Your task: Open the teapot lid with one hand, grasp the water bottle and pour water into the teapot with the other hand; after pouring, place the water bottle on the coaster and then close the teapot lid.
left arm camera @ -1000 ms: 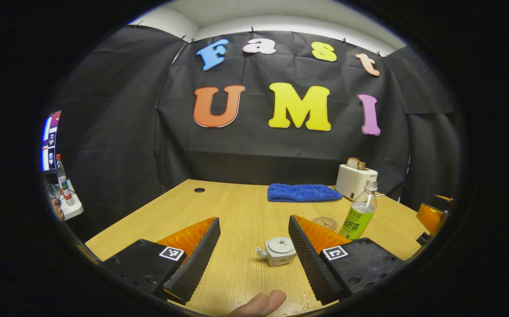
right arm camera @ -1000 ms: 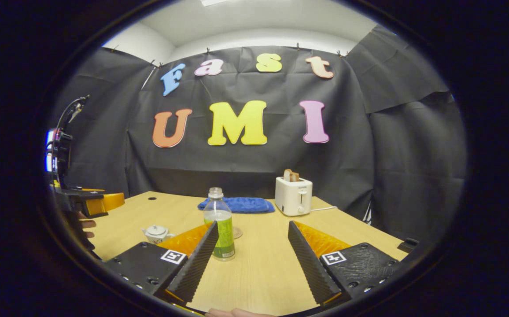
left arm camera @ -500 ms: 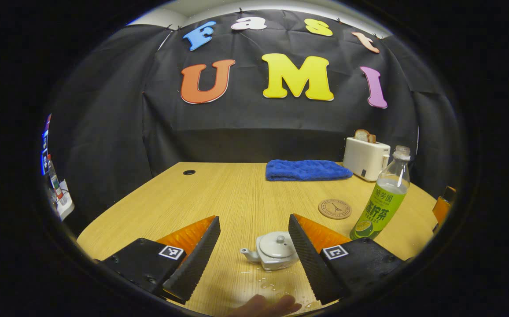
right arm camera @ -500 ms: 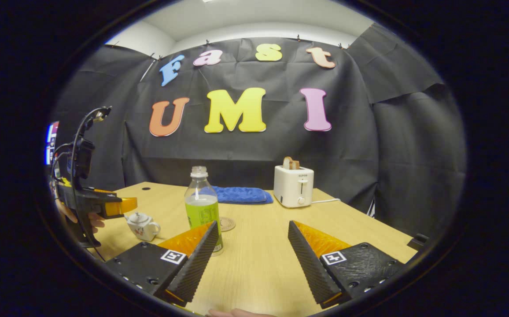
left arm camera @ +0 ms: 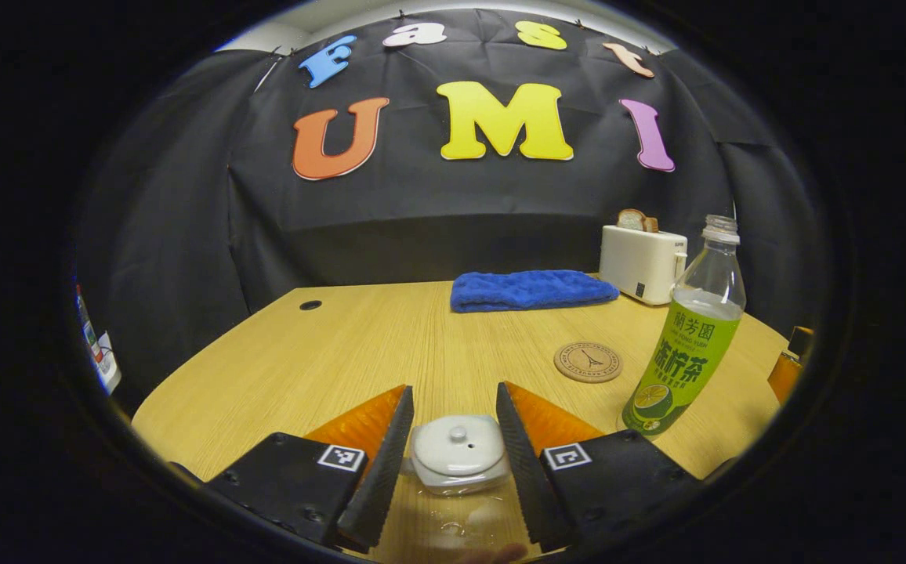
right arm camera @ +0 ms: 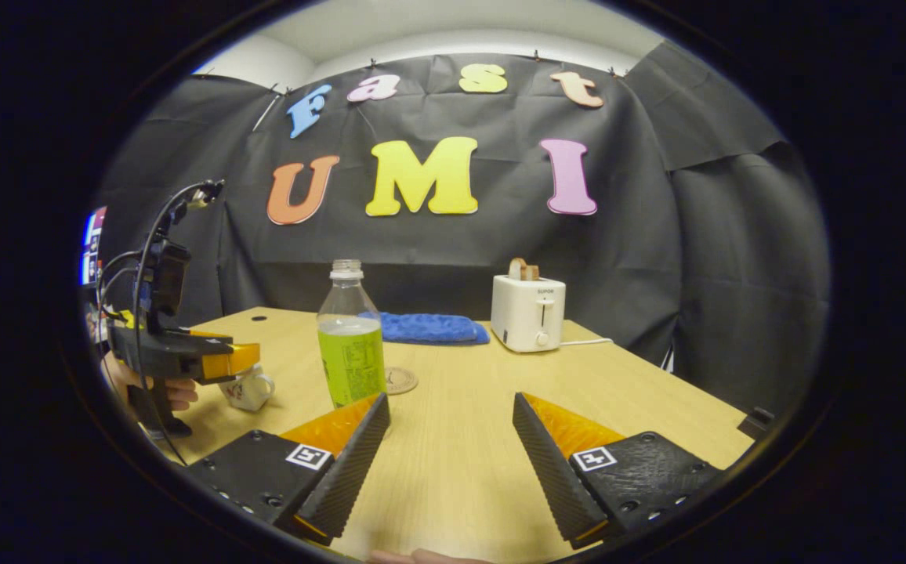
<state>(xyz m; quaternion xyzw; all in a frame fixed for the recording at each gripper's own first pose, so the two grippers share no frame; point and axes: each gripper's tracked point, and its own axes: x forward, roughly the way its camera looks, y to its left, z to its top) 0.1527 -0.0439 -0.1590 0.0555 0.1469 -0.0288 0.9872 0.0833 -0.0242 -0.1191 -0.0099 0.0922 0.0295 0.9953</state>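
White teapot (left arm camera: 457, 454) sits between left gripper (left arm camera: 453, 458) fingers, lid on, contact unclear. Right gripper (right arm camera: 449, 462) spread wide, bottle (right arm camera: 351, 345) ahead-left, beside coaster (right arm camera: 400, 381).

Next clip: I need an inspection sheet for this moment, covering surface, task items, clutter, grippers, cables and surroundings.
Surface: wooden table, a few water drops near the teapot, a round hole at its far left.
Job's things: teapot with lid on; water bottle upright, uncapped, partly full; coaster bare, beside the bottle.
Clutter: blue towel; toaster with bread in its slots.
Grippers: left gripper open, fingers either side of the teapot lid; right gripper open, holding nothing, bottle ahead to its left.
Cables: toaster cord on the table; a cable loops above the left gripper.
Surroundings: black cloth booth wall; lit screen at the far left.
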